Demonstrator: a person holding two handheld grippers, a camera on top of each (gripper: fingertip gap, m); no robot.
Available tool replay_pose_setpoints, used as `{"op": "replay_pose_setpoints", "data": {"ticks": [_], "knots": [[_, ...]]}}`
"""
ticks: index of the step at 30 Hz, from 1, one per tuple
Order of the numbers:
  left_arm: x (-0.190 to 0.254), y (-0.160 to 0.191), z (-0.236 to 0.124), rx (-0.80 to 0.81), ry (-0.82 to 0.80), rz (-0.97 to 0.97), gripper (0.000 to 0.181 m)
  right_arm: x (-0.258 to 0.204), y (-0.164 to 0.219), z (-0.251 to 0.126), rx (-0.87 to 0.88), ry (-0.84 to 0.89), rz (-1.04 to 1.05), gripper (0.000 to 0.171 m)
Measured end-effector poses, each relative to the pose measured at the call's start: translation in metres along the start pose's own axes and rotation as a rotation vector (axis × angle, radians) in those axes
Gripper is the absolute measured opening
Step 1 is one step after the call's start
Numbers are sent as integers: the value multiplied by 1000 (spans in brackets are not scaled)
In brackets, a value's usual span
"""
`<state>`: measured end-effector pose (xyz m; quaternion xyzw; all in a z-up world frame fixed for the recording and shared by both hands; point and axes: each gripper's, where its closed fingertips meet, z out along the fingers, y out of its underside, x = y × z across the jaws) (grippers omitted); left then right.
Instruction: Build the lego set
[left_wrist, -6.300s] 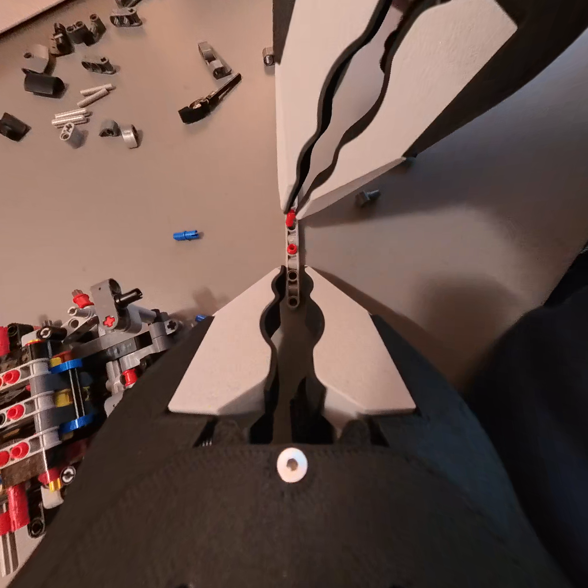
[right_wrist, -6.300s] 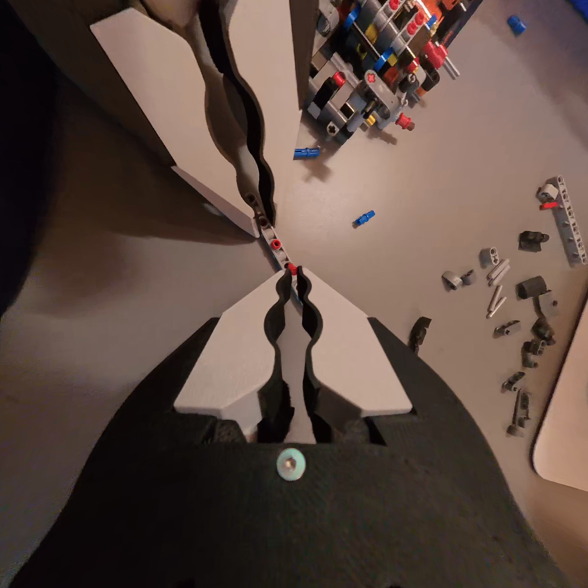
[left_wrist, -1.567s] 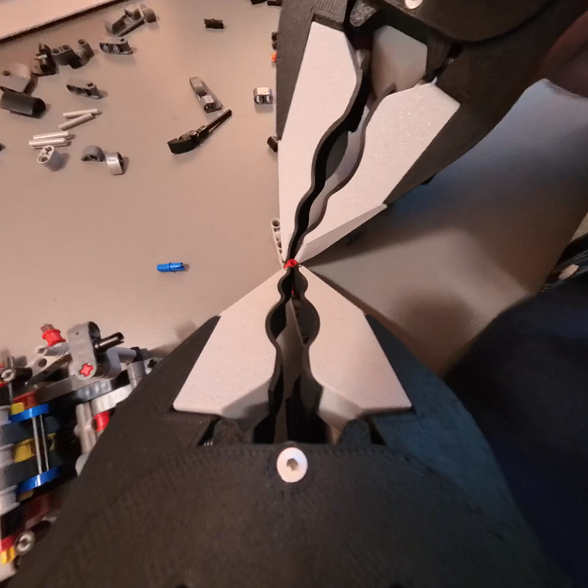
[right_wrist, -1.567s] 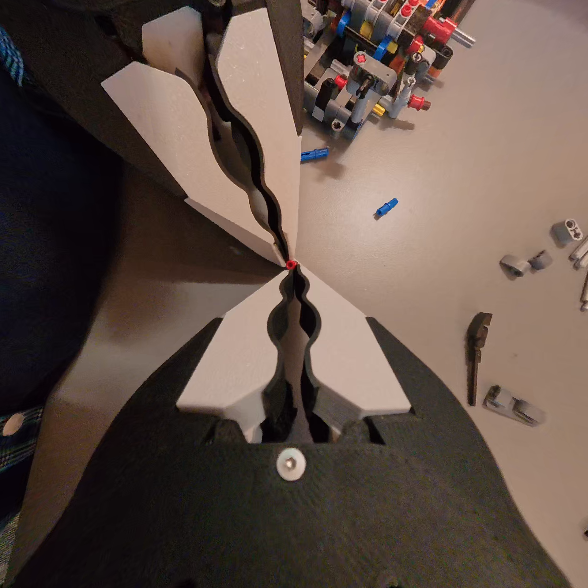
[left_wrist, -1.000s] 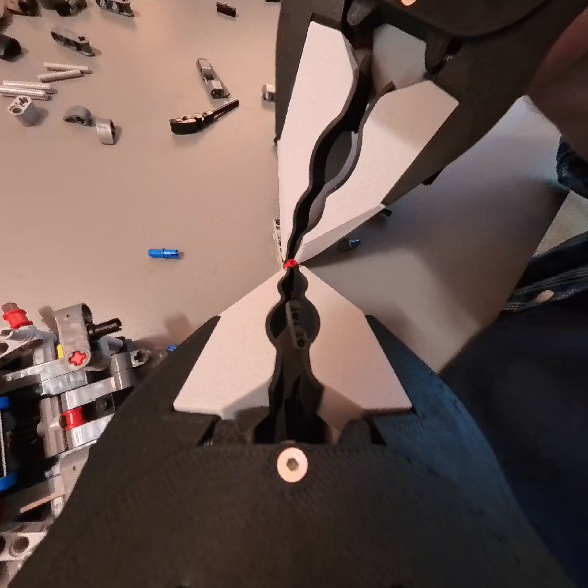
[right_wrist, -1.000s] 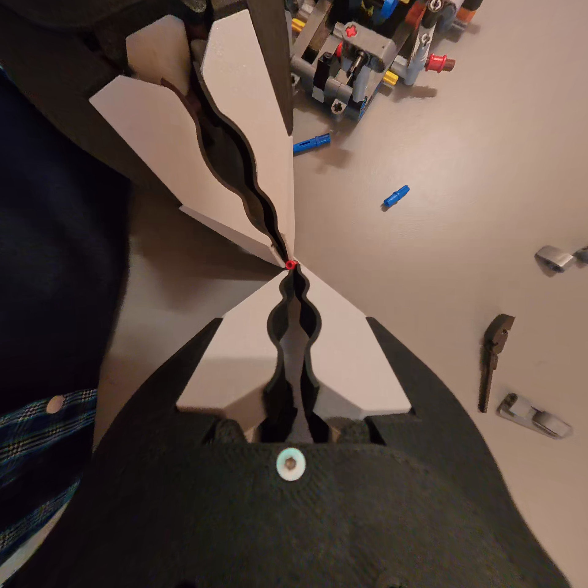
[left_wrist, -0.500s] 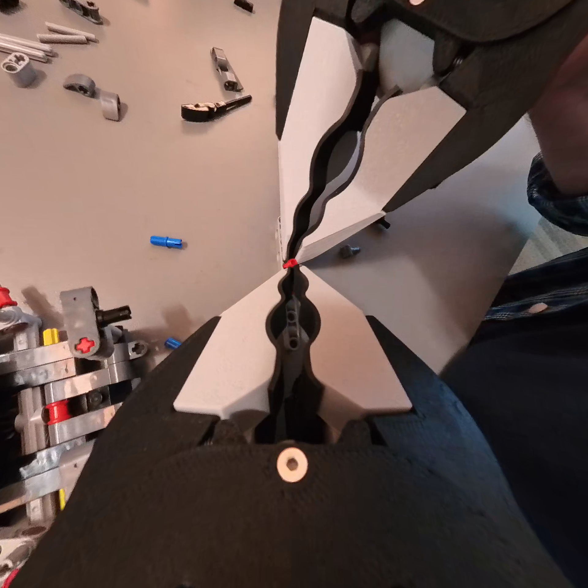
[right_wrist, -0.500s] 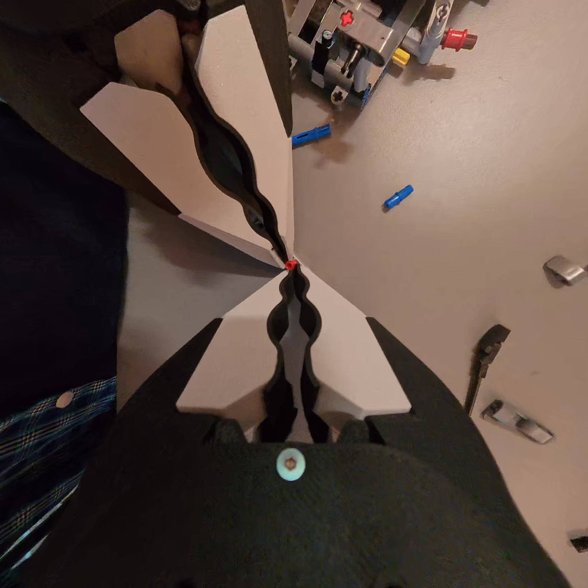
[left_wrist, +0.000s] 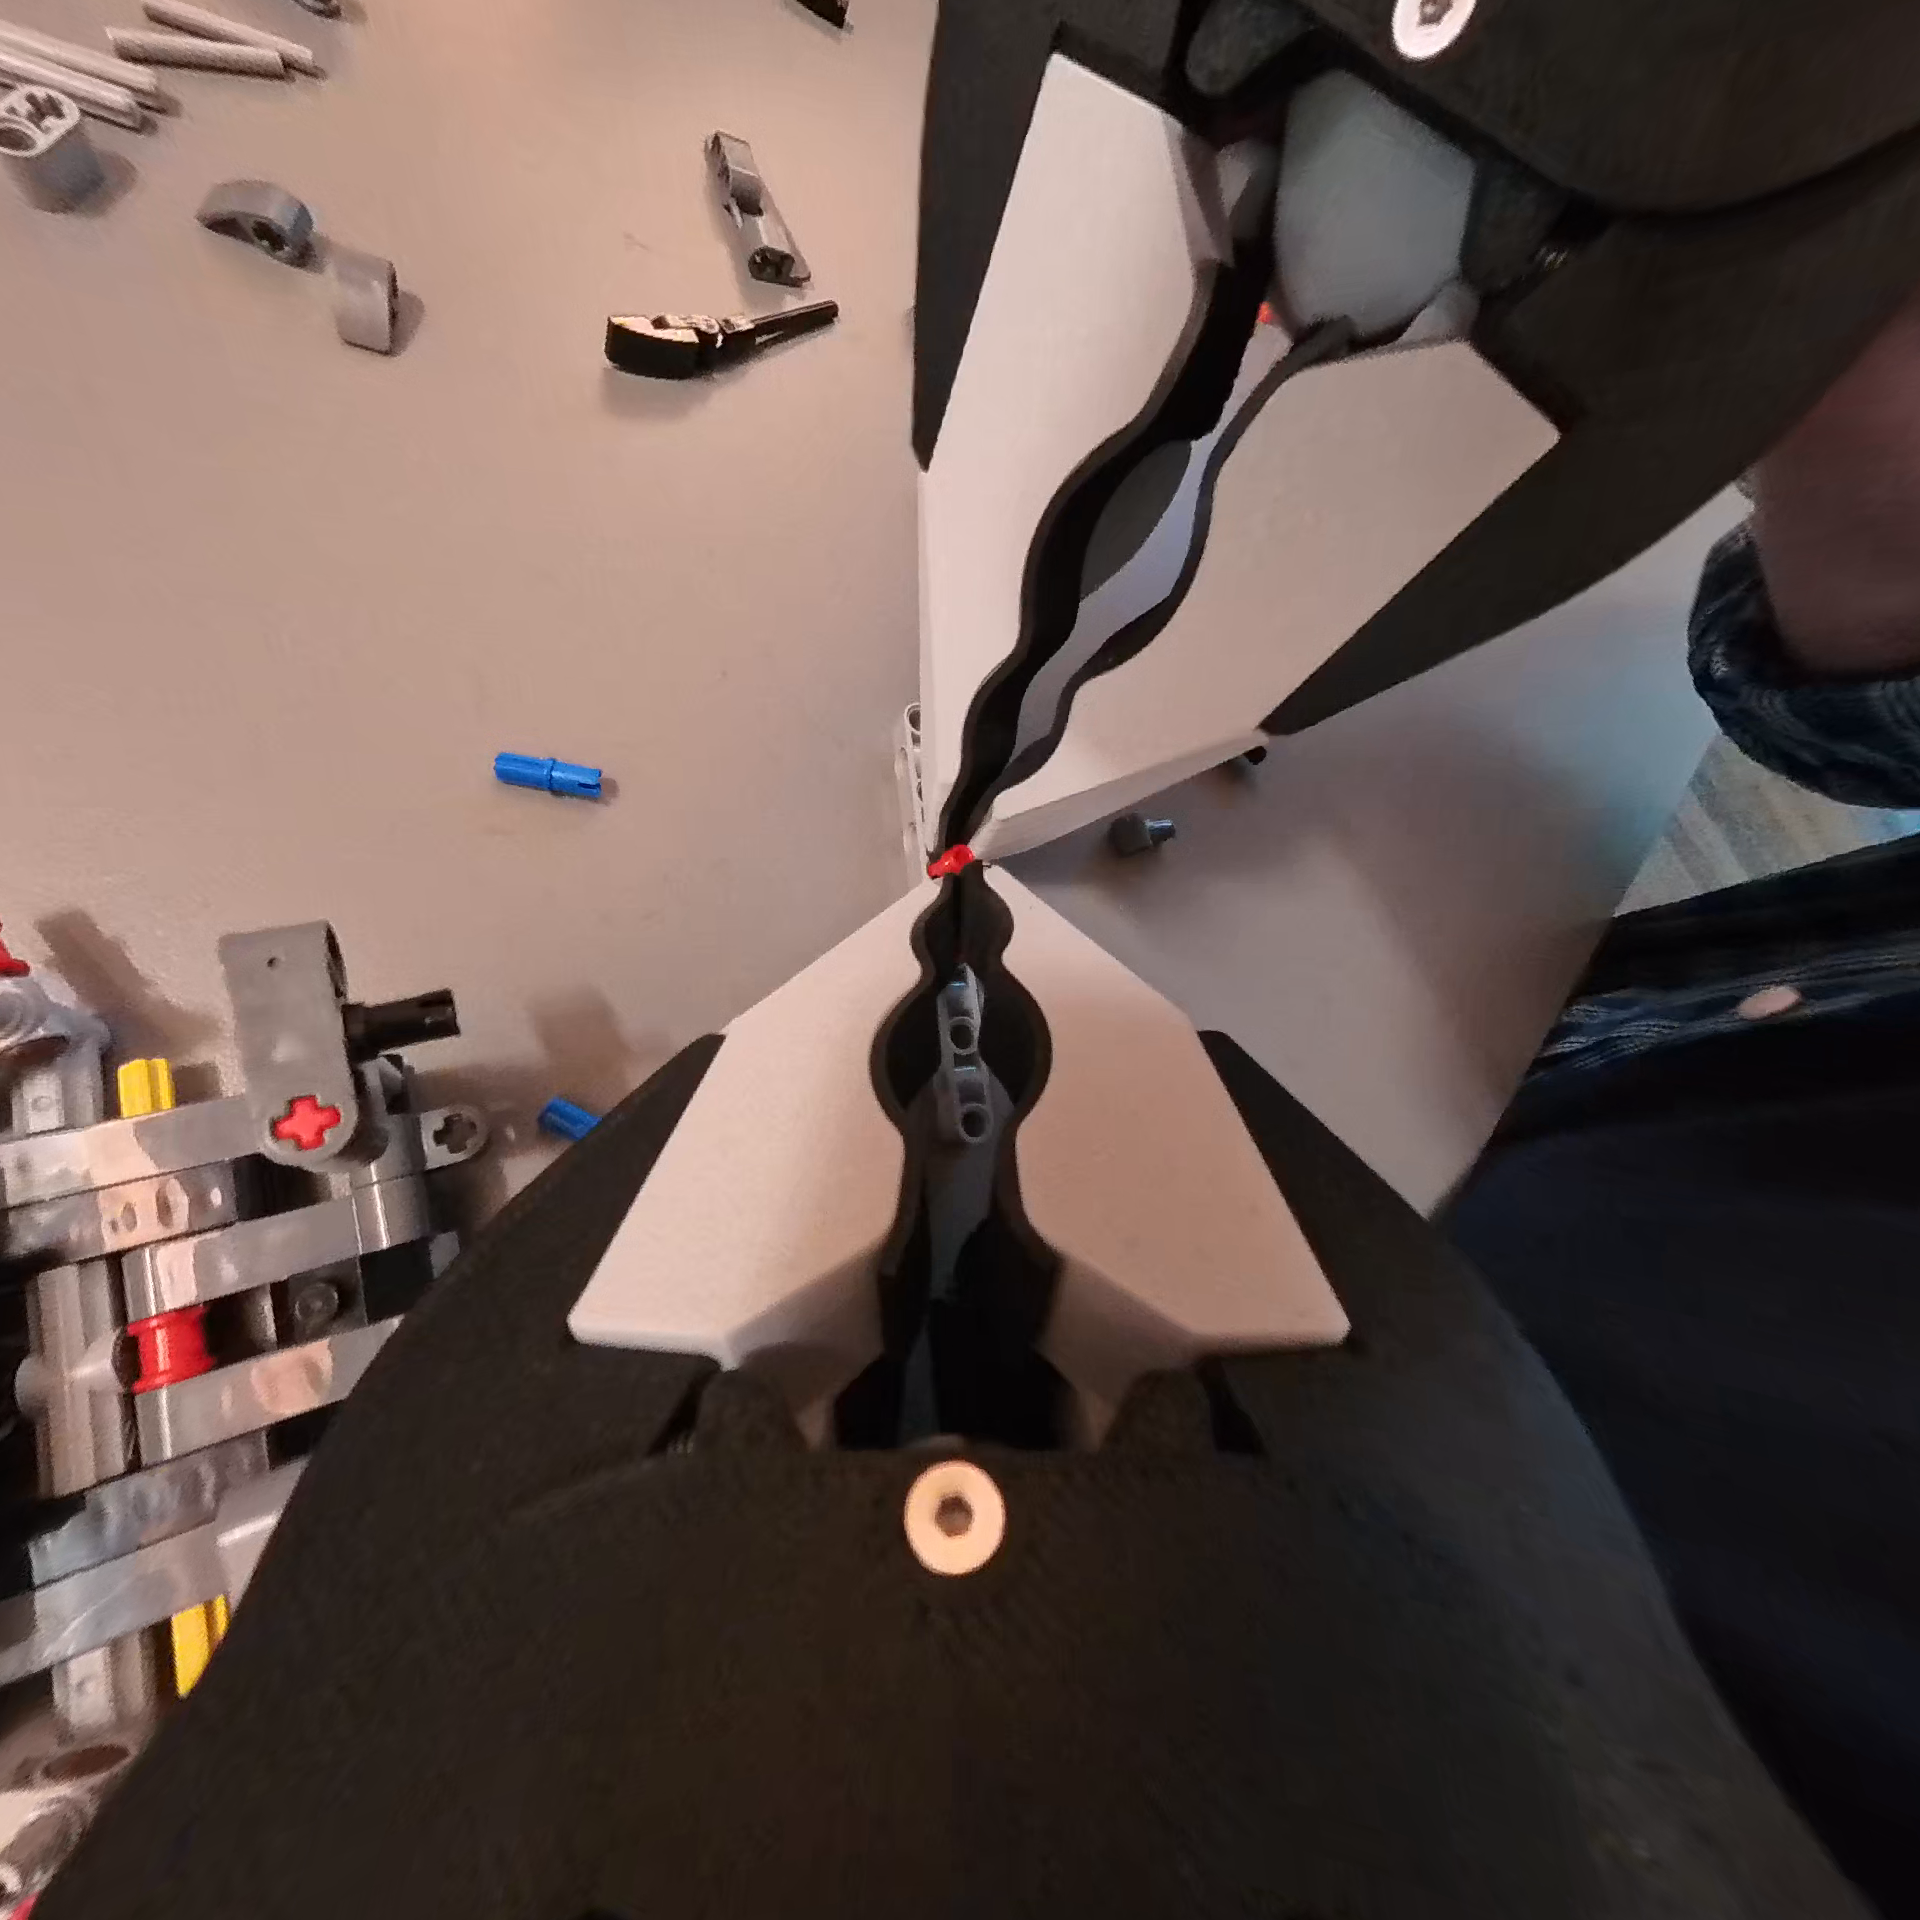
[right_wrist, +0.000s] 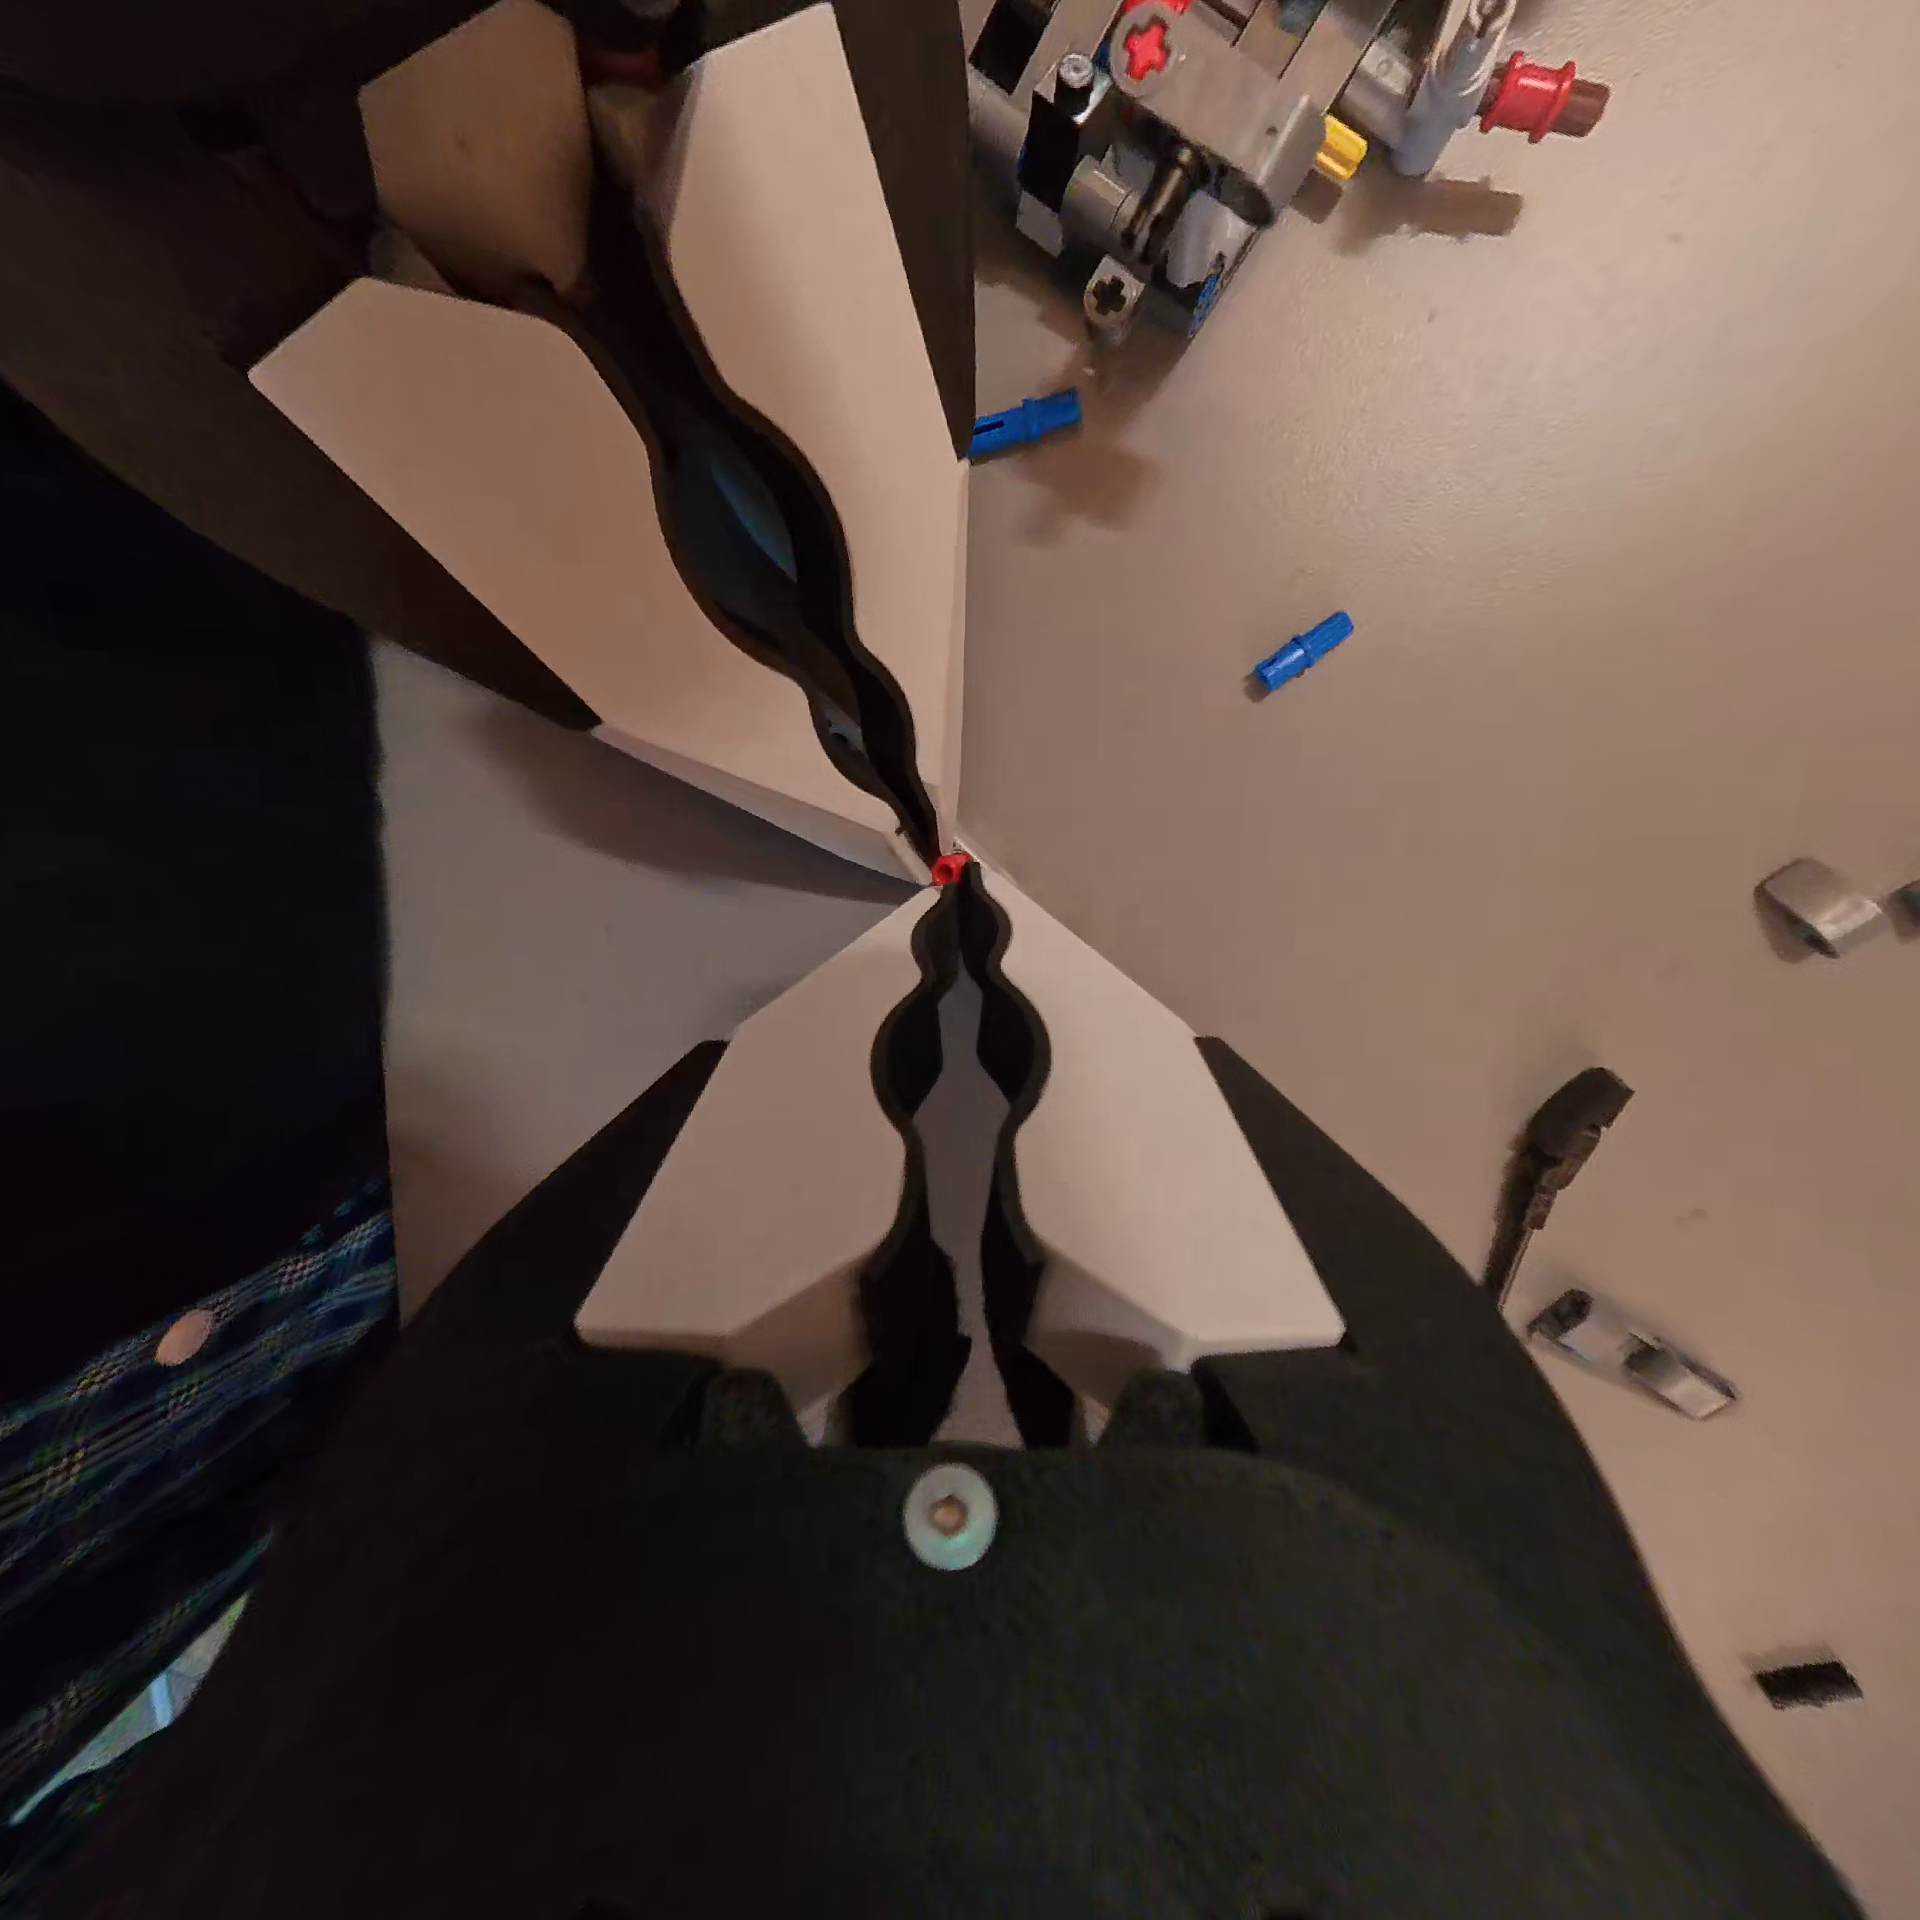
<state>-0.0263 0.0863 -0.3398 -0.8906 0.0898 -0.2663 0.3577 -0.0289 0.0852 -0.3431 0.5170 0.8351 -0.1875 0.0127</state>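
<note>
My left gripper (left_wrist: 954, 883) is shut on a dark grey holed beam (left_wrist: 964, 1060) that lies lengthwise between its jaws. My right gripper (right_wrist: 951, 896) is shut, with a tiny red pin (right_wrist: 948, 868) at its tips. The two grippers meet tip to tip above the table, with the red pin (left_wrist: 951, 860) pinched where they touch. In the left wrist view the right gripper (left_wrist: 966, 831) comes down from the top. In the right wrist view the left gripper (right_wrist: 920, 831) comes from the upper left. The partly built grey model (left_wrist: 208, 1195) lies at the lower left, and it also shows in the right wrist view (right_wrist: 1174, 156).
Loose parts lie on the tan table (left_wrist: 416, 571): blue pins (left_wrist: 548, 774) (right_wrist: 1302, 649) (right_wrist: 1023, 421), a black lever piece (left_wrist: 717, 332) (right_wrist: 1548, 1164), and grey connectors (left_wrist: 358, 291) (right_wrist: 1818, 909). The table edge and a person's dark clothing (left_wrist: 1714, 1351) are close on the right. Left and right tips are no more than a few centimetres apart. About 11 centimetres separates my right fingertips from the black lever piece (right_wrist: 1548, 1164).
Both grippers stay shut and tip to tip on the red pin. They have drifted slightly together, so the model sits higher in both views.
</note>
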Motion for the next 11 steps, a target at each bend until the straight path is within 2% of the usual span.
{"op": "replay_pose_setpoints", "data": {"ticks": [1,5,11], "knots": [[0,0,0,0,3,-3,0,0,0,0,14,3,4,0],[-2,-1,-1,6,-5,-1,0,3,-2,0,63,49,10,0],[-2,-1,-1,7,-18,21,0,3,-3,-2,157,27,56,0]]}}
